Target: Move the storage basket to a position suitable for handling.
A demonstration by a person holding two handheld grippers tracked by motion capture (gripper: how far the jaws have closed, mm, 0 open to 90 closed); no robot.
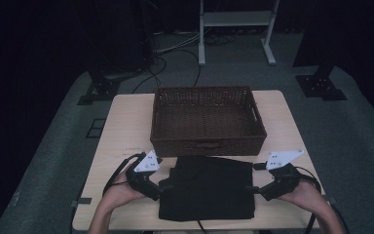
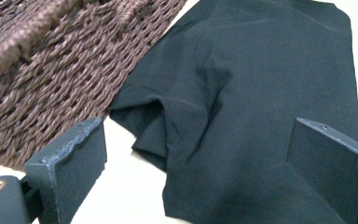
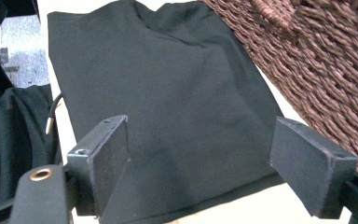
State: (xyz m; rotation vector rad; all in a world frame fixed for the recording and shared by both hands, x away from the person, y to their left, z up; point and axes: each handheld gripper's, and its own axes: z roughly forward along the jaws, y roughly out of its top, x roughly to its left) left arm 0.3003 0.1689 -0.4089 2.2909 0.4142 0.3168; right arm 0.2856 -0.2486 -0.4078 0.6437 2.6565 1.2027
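A pale wooden table (image 1: 121, 122) carries a brown wicker basket (image 1: 207, 119) and, just in front of it, a folded black garment (image 1: 208, 187). The left gripper (image 1: 161, 191) and right gripper (image 1: 254, 187) flank its side edges, equally near, jaws spread and empty.

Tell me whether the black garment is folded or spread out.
Folded. The black garment lies as a compact rectangle on the table before the wicker basket, with layered edges at its left side.
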